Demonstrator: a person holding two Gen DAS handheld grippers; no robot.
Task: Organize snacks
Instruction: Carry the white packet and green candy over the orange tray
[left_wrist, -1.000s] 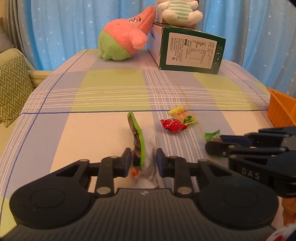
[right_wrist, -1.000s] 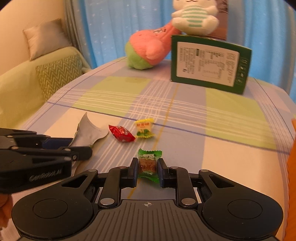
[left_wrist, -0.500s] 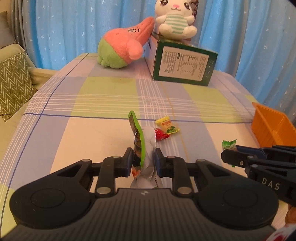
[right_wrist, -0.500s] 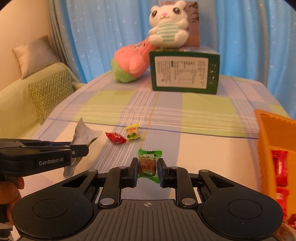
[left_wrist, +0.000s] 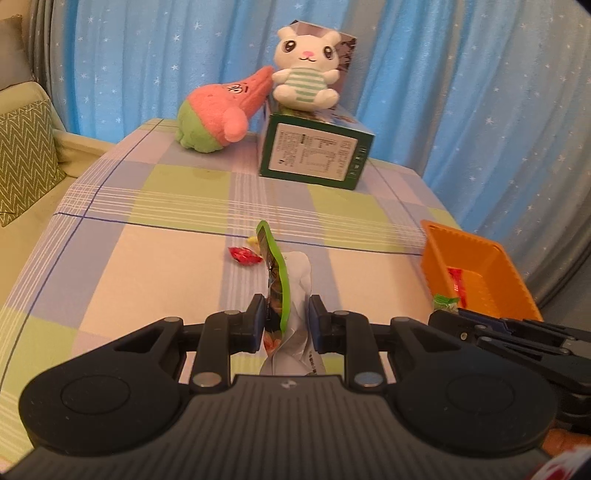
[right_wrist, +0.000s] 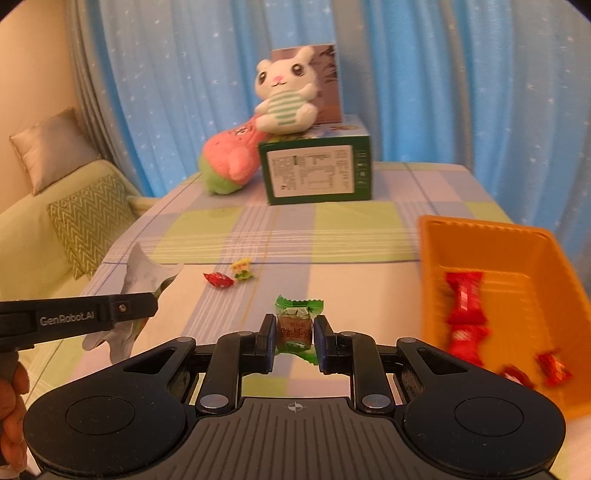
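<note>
From the left wrist view, the left claw is clamped on a flat snack pouch with a green edge and a silvery back, holding it by its lower end so that the rest stands up between the pads, clear of the bench. The pouch looks light and floppy, a crinkly foil that should bend rather than resist, so the low pinch across its flat faces seems a sound hold (a grip at the far tip would likely let it droop). Beyond it on the checked cloth lie a red candy and, mostly hidden behind the pouch, a yellow candy; the orange basket sits to the right with red wrappers inside, and the right claw shows at the lower right edge. From the right wrist view, that right claw is closed on a green-wrapped candy, pads pressing its middle with the twisted ends flaring above and below. The candy appears small, light and firm at its core, with a slick wrapper, so squeezing the body rather than the frills is probably the safest hold. The orange basket is just to the right, already holding several red candies, and the left claw with its pouch reaches in from the left. The red candy and yellow candy lie on the bench, not yet collected.
</note>
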